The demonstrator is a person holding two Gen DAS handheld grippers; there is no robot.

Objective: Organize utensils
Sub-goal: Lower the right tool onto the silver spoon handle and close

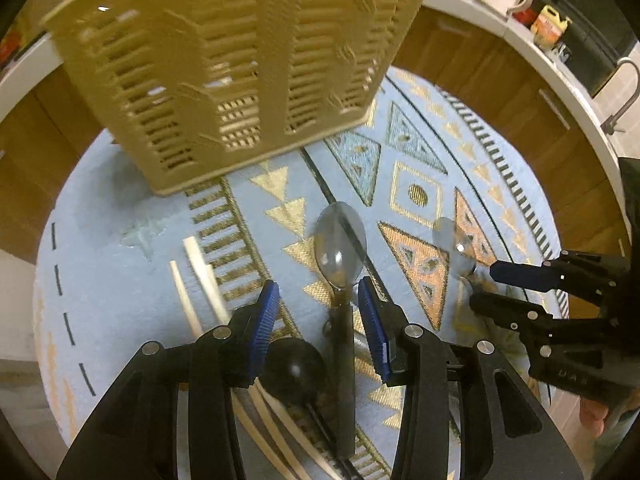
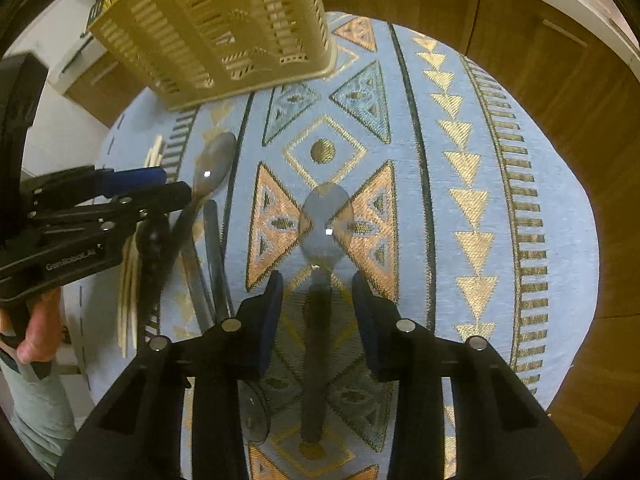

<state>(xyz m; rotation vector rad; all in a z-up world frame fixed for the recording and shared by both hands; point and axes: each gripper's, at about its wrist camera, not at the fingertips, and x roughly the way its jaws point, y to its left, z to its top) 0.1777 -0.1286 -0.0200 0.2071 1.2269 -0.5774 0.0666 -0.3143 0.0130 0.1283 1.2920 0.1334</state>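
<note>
Presently on the desk (image 2: 460, 184), under a pale blue patterned cloth: one tan slotted basket (image 1: 240, 68), standing at the far edge and serving here as the reference point; through its slots no utensil can be made out, though the view is blurred. Nearer than the basket, all lying flat on the cloth: one clear spoon (image 1: 340, 248), bowl toward the basket, handle running back between the fingers of the left claw (image 1: 318, 320); one second clear spoon (image 2: 326, 224), off to the right of the first, lying likewise between the fingers of the right claw (image 2: 316, 316); one dark round-bowled spoon (image 1: 295, 372) just beside the first spoon's handle; pale wooden chopsticks (image 1: 200, 280), several, to the basket's near left, some passing under the left claw; one or two grey handles (image 2: 214, 256) between the two clear spoons, type unclear. Left claw: spread wide, straddling the first spoon's handle, gripping nothing; contact with the handle cannot be told. Right claw: likewise spread, one finger either side of the second spoon's neck, gripping nothing. Status, as judged: sorting appears barely begun or not begun, since every utensil seen lies loose outside the basket. Outstanding: both clear spoons, the dark spoon, the chopsticks and the grey pieces. Each claw seems lined up to close on its own spoon.
</note>
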